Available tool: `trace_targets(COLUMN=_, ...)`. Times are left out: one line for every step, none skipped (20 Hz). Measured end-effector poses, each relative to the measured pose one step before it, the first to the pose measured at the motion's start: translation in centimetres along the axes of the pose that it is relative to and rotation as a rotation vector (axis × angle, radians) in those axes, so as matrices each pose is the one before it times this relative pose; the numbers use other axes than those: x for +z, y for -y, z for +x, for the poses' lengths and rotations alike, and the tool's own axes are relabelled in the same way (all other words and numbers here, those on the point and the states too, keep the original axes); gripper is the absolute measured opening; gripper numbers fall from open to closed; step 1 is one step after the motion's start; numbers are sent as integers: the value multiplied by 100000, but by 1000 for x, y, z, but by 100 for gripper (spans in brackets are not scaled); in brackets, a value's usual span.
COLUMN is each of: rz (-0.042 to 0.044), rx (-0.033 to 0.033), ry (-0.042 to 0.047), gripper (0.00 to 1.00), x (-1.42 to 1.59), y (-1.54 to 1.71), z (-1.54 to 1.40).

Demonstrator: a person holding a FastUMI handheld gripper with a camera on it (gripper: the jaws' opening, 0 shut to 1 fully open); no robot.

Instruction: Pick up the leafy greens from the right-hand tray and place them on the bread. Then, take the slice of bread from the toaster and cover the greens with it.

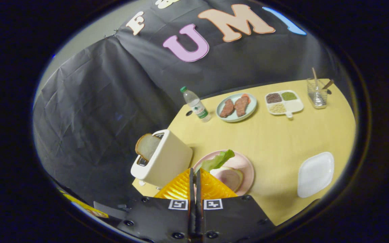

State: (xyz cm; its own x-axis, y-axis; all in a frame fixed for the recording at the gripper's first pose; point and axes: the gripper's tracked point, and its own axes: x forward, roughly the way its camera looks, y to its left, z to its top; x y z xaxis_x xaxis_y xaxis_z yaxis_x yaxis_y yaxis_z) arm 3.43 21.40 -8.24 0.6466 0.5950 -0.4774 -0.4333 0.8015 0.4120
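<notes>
On yellow table (275, 141), claw (195, 175) closed, empty.

A staged booth is seen, not a real kitchen: black cloth wall (89, 111) is hung behind a yellow table (275, 141). Kitchen props are laid out beyond the closed fingers (181, 187), e.g. white toaster (167, 158) w/ bread slice (146, 145), pink plate (245, 168), water bottle (196, 104), meat plate (252, 108), divided tray (294, 106).

You get even overhead light on the table (275, 141), soft shadows, dim cloth wall, strong fisheye bending at edges.
</notes>
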Motion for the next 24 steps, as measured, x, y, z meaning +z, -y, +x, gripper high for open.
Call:
trace_targets(rz=1152, rx=1280, ry=-1575, gripper=3, x=-489, y=-442, z=1252)
trace_targets(rz=703, rx=-193, ry=-1633, gripper=3, x=-529, y=81, z=1189)
trace_targets(rz=287, rx=-904, ry=-2132, gripper=3, x=-580, y=259, z=1107)
trace_targets(rz=32, rx=-1772, ry=-2058, gripper=3, x=-581, y=636, z=911)
trace_targets(rz=-139, rx=-2329, ry=-2096, gripper=3, x=-732, y=966, z=656)
trace_targets(rz=-709, rx=-3650, ry=-1775, gripper=3, x=-534, y=1114, z=570)
trace_targets(rz=-1178, rx=-3212, ry=-1024, gripper=3, x=-412, y=1067, z=232)
trace_targets(rz=-1872, rx=-4046, ry=-1129, gripper=3, x=-330, y=1171, z=227)
trace_targets(rz=-1980, rx=-3469, ry=-1042, gripper=3, x=-443, y=992, z=259)
trace_targets(rz=-1950, rx=-3346, ry=-800, gripper=3, x=-298, y=788, z=134)
trace_targets(rz=-1862, rx=-2453, ry=-953, gripper=3, x=-344, y=826, z=216)
trace_targets(rz=-1499, rx=-2323, ry=-1107, gripper=3, x=-300, y=629, z=58)
trace_targets(rz=-993, rx=-1324, ry=-762, gripper=3, x=-265, y=291, z=109)
trace_targets(rz=-920, rx=-1837, ry=-418, gripper=4, x=-249, y=293, z=-102)
trace_targets(rz=-703, rx=-491, ry=-772, gripper=4, x=-300, y=47, z=342)
trace_targets(rz=-907, rx=-1243, ry=-704, gripper=5, x=-286, y=58, z=10)
trace_targets(rz=-562, rx=-817, ry=-406, gripper=8, x=-183, y=258, z=-97)
trace_targets(rz=-642, rx=-147, ry=-207, gripper=12, x=-166, y=-118, z=-30)
trace_targets(rz=-256, rx=-103, ry=-177, gripper=15, x=-33, y=54, z=-210)
trace_targets(rz=-132, rx=-520, ry=-252, gripper=29, x=-82, y=-73, z=-284)
trace_targets(rz=0, rx=-521, ry=-456, gripper=43, x=-160, y=-129, z=-538)
trace_targets(rz=247, rx=-1830, ry=-67, gripper=58, x=93, y=126, z=-371)
trace_targets(rz=342, rx=-1433, ry=434, gripper=72, x=138, y=248, z=-354)
trace_targets(rz=719, rx=-1999, ry=87, gripper=86, x=293, y=149, z=-556)
